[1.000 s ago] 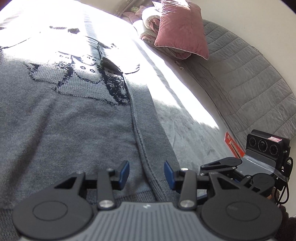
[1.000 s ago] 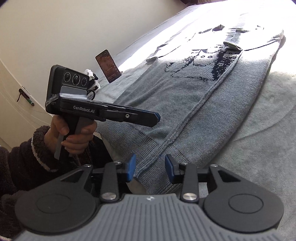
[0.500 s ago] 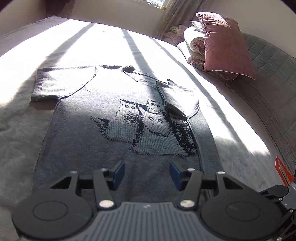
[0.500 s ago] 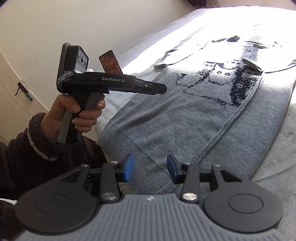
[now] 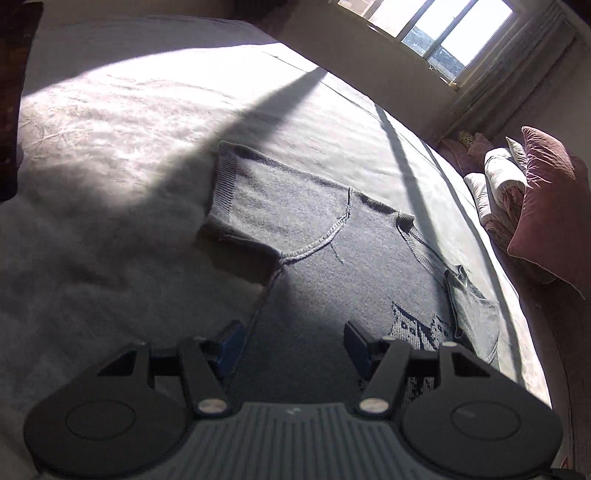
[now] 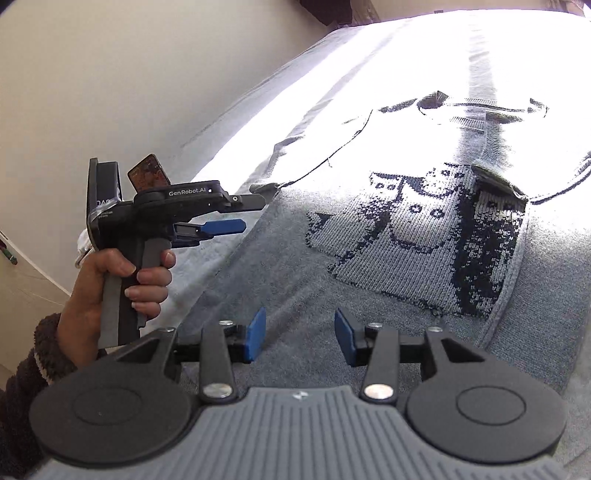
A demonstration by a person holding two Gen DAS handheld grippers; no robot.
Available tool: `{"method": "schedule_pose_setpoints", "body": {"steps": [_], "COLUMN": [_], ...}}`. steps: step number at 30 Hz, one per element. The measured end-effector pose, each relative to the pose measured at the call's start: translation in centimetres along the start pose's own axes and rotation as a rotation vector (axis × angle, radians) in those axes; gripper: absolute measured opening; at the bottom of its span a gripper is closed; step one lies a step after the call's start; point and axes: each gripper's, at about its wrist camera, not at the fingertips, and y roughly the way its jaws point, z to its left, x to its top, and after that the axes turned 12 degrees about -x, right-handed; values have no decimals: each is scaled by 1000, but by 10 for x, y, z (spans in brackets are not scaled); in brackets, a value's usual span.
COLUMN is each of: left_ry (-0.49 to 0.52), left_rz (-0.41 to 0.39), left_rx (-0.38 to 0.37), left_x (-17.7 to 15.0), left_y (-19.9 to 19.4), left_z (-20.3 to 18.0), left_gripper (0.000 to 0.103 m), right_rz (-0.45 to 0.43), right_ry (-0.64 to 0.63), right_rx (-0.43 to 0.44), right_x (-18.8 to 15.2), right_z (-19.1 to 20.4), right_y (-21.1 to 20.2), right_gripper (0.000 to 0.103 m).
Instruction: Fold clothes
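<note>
From the left wrist camera, the left claw (image 5: 293, 345) is hanging wide apart over a grey knitted sweater (image 5: 332, 266), its blue pads (image 5: 229, 345) gripping nothing. The sweater is lying flat on a bed (image 5: 110, 147), partly in shadow and partly in sunlight. One short sleeve (image 5: 258, 199) is stretching out flat toward the far left, its ribbed cuff lying at the edge of a bright patch. The other sleeve (image 5: 476, 314) is lying folded inward over the chest, covering part of a dark knitted cat motif (image 5: 417, 328). A pink pillow (image 5: 550, 218) is leaning against rolled bedding (image 5: 498, 184) at the right edge of the bed, and a window (image 5: 439, 33) is glowing at the top of the frame.

From the right wrist camera, the right claw (image 6: 300, 338) is likewise standing wide apart and empty, hovering low over the lower body of the sweater (image 6: 295, 288). The cat motif (image 6: 417, 236) is showing clearly ahead, with the folded sleeve (image 6: 517, 229) lying along its right side. To the left, the person's hand (image 6: 122, 280) is gripping the handle of the left claw (image 6: 236, 214), which is being held above the sweater's left edge, pointing toward the outstretched sleeve (image 6: 321, 147). A fuzzy dark cuff (image 6: 33, 354) is covering the wrist. A small dark phone-like object (image 6: 149, 175) is showing behind that tool, near a pale wall (image 6: 110, 74).
</note>
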Motion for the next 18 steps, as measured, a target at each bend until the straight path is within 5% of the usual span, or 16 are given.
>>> {"method": "schedule_pose_setpoints", "body": {"steps": [3,18], "left_ry": [-75,-108], "left_rz": [-21,-127], "left_rx": [18,163], "left_x": [9,49], "left_y": [6,-9], "left_z": [15,53], "left_gripper": [53,53], "right_rz": [9,57], "right_ry": [9,-33], "right_rx": [-27,-123], "right_x": [25,133], "right_z": [11,84], "right_y": [25,169], "right_gripper": [46,46]}}
